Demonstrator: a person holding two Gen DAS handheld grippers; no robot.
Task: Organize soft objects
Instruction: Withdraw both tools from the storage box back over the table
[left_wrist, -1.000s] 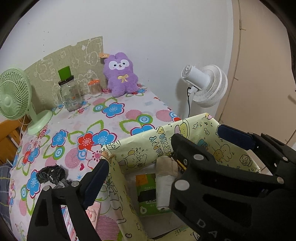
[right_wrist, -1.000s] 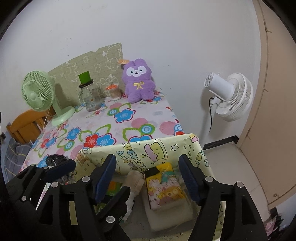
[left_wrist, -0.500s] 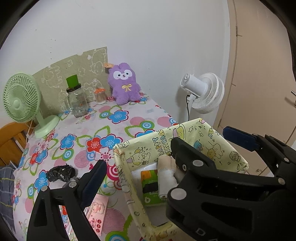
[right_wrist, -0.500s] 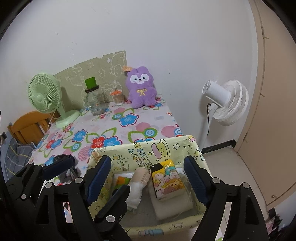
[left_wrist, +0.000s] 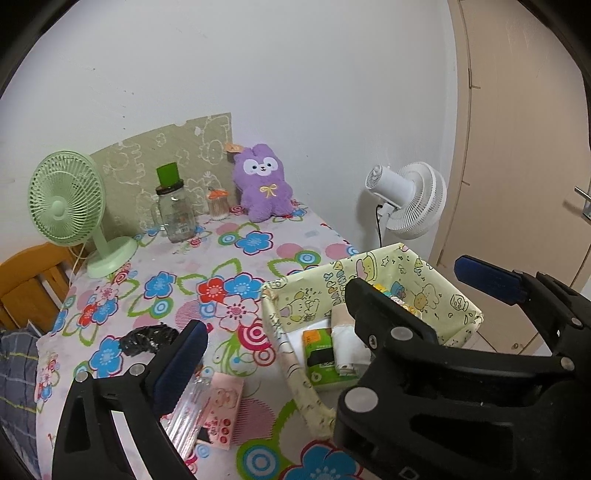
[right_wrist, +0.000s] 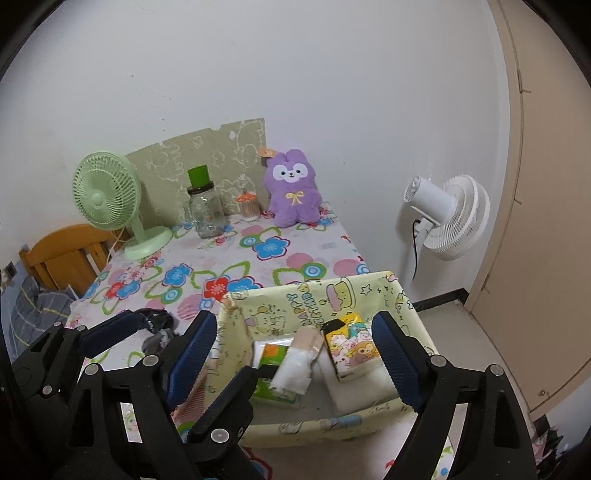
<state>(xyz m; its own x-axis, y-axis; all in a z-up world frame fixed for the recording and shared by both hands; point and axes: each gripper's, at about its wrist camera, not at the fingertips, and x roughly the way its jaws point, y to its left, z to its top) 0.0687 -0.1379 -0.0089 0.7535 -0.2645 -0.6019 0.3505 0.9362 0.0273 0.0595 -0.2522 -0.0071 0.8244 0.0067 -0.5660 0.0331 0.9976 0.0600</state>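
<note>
The yellow cloth box (right_wrist: 369, 295) sits at the near edge of the flowery table (right_wrist: 258, 266). Inside it: a tissue pack (right_wrist: 351, 345), a green pack (right_wrist: 275, 363) & a white roll (right_wrist: 295, 371). Both grippers hang above the box. The left gripper (left_wrist: 332, 306) & right gripper (right_wrist: 295, 347) have just been opening, jaws wide apart w/ nothing held. The purple bunny (right_wrist: 293, 188) sits far behind the box, by the wall.

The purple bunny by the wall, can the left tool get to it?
Probably yes. The left tool is open and empty, and the flowery cloth before the purple bunny looks bare; it's just far off.
</note>
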